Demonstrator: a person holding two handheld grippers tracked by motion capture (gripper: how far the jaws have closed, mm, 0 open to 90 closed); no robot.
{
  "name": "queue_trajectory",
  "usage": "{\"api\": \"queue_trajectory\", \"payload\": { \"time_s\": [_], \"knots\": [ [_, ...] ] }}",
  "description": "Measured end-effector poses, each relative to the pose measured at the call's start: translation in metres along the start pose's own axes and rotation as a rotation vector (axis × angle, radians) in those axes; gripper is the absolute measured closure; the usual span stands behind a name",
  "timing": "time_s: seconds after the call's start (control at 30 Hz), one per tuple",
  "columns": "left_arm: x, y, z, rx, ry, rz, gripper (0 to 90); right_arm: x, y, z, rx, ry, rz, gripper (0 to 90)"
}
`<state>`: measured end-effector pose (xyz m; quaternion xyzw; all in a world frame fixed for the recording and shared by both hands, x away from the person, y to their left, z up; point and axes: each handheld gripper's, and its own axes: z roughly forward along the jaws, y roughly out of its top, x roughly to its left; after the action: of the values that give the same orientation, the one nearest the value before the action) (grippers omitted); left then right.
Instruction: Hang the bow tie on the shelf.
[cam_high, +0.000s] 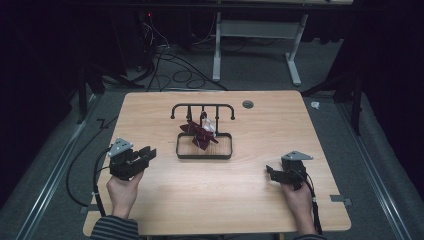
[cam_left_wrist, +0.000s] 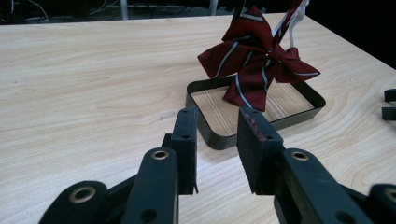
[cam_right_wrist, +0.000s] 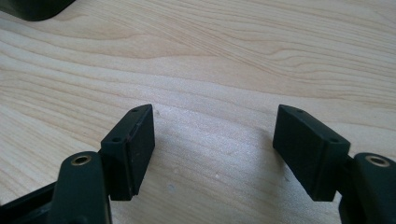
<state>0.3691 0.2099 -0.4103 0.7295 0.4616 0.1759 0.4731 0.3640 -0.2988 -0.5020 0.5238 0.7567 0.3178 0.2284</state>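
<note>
- Dark red striped bow (cam_high: 199, 134) (cam_left_wrist: 256, 60) hangs from black rack (cam_high: 202, 109), over black tray (cam_high: 204, 154) (cam_left_wrist: 212, 135), mid-table, a bit toward far edge.
- White strap (cam_left_wrist: 295, 23) behind bow, upper part cut off in left gripper view.
- Left gripper (cam_high: 148, 154) (cam_left_wrist: 215, 140) left of tray, near it; jaws parted w/ narrow gap, holding nothing, aimed at tray corner.
- Right gripper (cam_high: 270, 172) (cam_right_wrist: 215, 149) at table's right-front, well apart from tray; jaws wide, empty, above bare wood.
- Wooden table (cam_high: 260, 130) (cam_right_wrist: 224, 56); cables on floor (cam_high: 172, 70) behind.
</note>
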Motion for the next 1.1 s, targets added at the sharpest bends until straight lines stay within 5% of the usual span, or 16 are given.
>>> {"api": "queue_trajectory", "payload": {
  "time_s": [1.1],
  "knots": [
    [0.011, -0.027, 0.005, 0.049, 0.028, -0.061, 67.8, 0.0, 0.0, 0.0, 0.0, 0.0, 0.0, 30.7]
  ]
}}
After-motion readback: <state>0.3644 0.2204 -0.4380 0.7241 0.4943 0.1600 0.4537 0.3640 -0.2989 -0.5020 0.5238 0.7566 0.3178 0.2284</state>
